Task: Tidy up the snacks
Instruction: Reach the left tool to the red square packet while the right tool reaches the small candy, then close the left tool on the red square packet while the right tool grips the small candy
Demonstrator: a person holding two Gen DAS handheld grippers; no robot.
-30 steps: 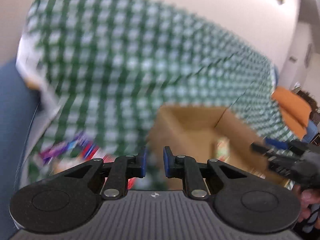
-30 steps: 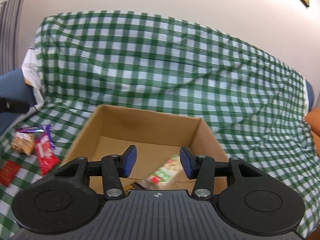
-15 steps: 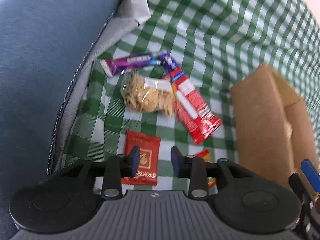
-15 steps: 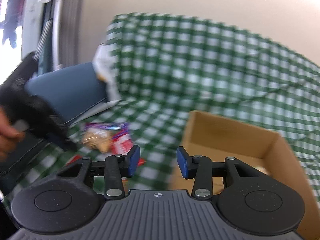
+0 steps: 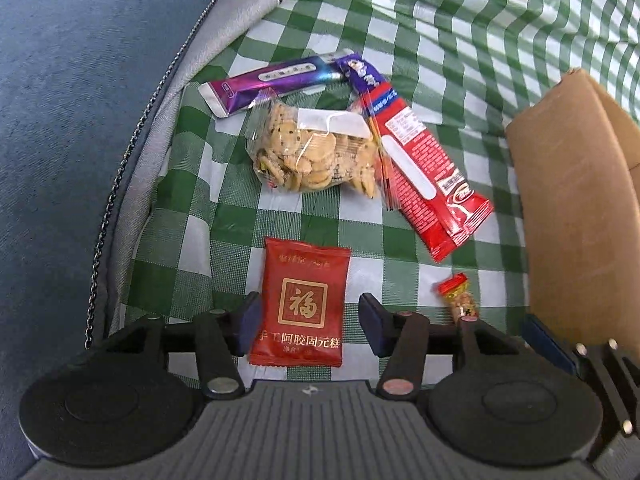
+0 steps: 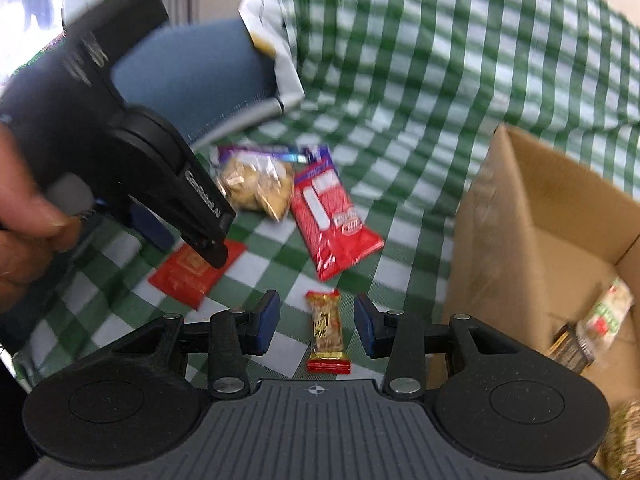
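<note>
Left tool (image 5: 306, 326): jaws opening, now wide enough to straddle the flat red packet (image 5: 301, 300); the pads stand clear of both its side edges, so nothing is gripped. A second ago these jaws were almost shut and faced the draped backrest, not the snacks.
Right tool (image 6: 316, 322): jaws part-open and steady, slightly narrower than a second ago; the small gold-and-red candy (image 6: 326, 332) lies between them, untouched by either pad. Earlier this tool looked into the cardboard box (image 6: 532, 232); it has since swung over to the loose snacks.
Packet and candy: both lie flat on the green checked cloth (image 5: 440, 32), the candy near the box's outer wall.
Other loose snacks: clear bag of crackers (image 5: 316, 152), long red wrapper (image 5: 424, 176) and purple bar (image 5: 272, 82), grouped together beyond the packet.
Box contents: at least one green-and-white pack (image 6: 606, 312) already inside.
Person's hand (image 6: 24, 236): holds the left tool, seen at the left of the right wrist view.
Meaning for the task: both tools appear set for a pick; closing on each item, then carrying it to the box, is the likely next step.
</note>
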